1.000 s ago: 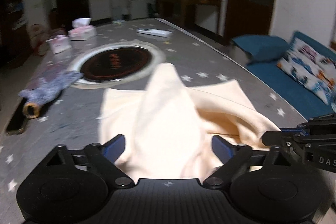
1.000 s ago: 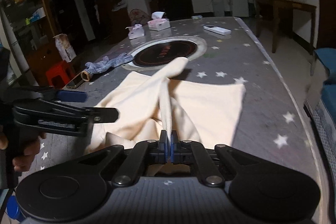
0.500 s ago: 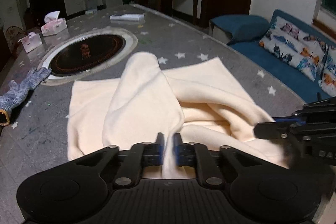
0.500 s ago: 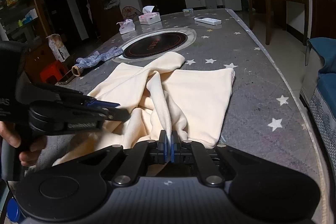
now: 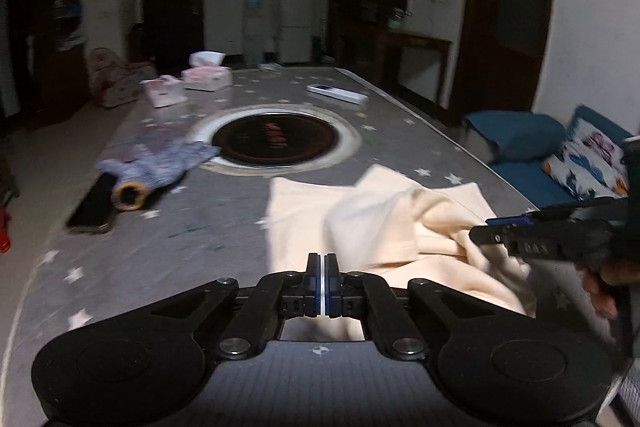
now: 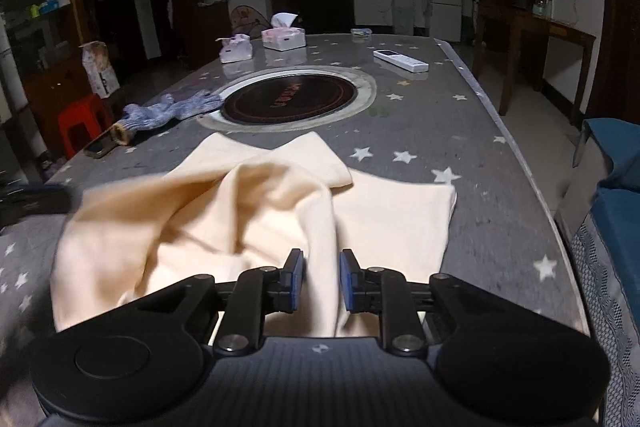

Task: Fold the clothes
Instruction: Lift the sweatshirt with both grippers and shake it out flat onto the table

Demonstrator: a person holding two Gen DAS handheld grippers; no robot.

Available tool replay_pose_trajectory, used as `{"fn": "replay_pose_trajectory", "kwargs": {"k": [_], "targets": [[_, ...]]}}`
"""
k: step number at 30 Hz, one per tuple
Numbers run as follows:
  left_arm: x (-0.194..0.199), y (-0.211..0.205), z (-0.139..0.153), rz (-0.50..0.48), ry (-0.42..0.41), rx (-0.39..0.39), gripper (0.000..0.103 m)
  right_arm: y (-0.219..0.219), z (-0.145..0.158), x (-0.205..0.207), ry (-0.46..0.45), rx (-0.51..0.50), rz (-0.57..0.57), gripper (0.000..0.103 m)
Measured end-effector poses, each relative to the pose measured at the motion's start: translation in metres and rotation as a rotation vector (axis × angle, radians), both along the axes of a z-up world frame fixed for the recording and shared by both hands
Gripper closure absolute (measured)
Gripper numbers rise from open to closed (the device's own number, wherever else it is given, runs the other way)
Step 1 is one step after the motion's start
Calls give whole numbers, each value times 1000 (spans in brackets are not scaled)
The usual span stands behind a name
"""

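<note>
- The room was dim, with dark wood cabinets, a white fridge and a water dispenser along the back wall. Everything sat on a long grey table [image 6: 472,131] with a smooth, slightly shiny top printed with little white stars.
- The landmark was the round black hotplate [image 6: 290,98], set flush in the table inside a pale ring.
- The cream garment [image 6: 248,211], soft and matte like thick fleece, lay on the near side of the hotplate. It was partly flat and partly bunched into loose ridges, with one squared-off end pointing back toward the ring.
- The left gripper [image 5: 322,281] had its jaws pressed right together, blue pads touching. The pinch sat at the near edge of the garment, but whether any cloth was actually caught in there I couldn't tell.
- The right gripper [image 6: 320,281] had its jaws a small way apart and opening. A raised fold of the garment ran up between them, and the pads looked clear of it on both sides.
- Left of the hotplate lay a blue-grey knitted glove [image 6: 168,111] with a tan cuff, and a dark flat phone [image 5: 94,205] just beyond that.
- On the far side of the hotplate were two boxy tissue packs [image 6: 260,41] and a slim white remote [image 6: 400,61].
- Off the table's right edge was a blue sofa [image 5: 520,147] with a patterned cushion.
</note>
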State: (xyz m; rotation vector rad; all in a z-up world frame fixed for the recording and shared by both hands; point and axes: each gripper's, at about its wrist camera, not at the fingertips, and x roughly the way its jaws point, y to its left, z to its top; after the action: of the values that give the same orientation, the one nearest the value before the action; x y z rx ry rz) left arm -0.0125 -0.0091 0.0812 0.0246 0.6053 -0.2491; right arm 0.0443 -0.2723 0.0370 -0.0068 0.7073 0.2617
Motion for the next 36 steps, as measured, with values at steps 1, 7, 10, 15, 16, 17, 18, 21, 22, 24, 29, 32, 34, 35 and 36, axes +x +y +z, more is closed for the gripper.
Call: {"fn": "replay_pose_trajectory", "kwargs": {"k": [1, 7, 10, 15, 16, 17, 18, 21, 22, 24, 29, 32, 34, 35, 36], "targets": [[-4, 6, 1, 13, 2, -5, 102, 0, -1, 5, 8, 0, -3, 84], [-11, 18, 0, 3, 34, -10, 100, 3, -4, 24, 15, -9, 10, 84], [-4, 5, 3, -44, 29, -5, 97, 9, -2, 36, 9, -32, 48, 83], [19, -35, -2, -150, 27, 48, 68, 14, -3, 55, 20, -50, 103, 82], [24, -43, -5, -167, 29, 65, 58, 15, -4, 58, 23, -50, 113, 82], [30, -52, -9, -183, 32, 84, 51, 16, -4, 61, 26, -51, 122, 82], [35, -59, -13, -201, 36, 101, 50, 16, -5, 64, 30, -52, 132, 82], [54, -76, -27, -216, 63, 151, 50, 18, -8, 70, 46, -52, 154, 82], [61, -80, -31, -213, 68, 165, 51, 18, -9, 71, 51, -50, 160, 84], [72, -81, -38, -210, 89, 174, 62, 18, -11, 71, 57, -46, 171, 92], [84, -70, -44, -181, 98, 173, 99, 14, -3, 61, 18, -55, 152, 97], [79, -57, -36, -130, 76, 142, 100, 9, 8, 47, -36, -73, 119, 97], [73, -44, -28, -89, 59, 113, 100, 5, 16, 35, -76, -92, 96, 97], [68, -37, -24, -70, 49, 100, 100, 3, 19, 28, -94, -100, 87, 97], [63, -30, -20, -52, 40, 88, 100, -1, 23, 21, -111, -106, 74, 97]]}}
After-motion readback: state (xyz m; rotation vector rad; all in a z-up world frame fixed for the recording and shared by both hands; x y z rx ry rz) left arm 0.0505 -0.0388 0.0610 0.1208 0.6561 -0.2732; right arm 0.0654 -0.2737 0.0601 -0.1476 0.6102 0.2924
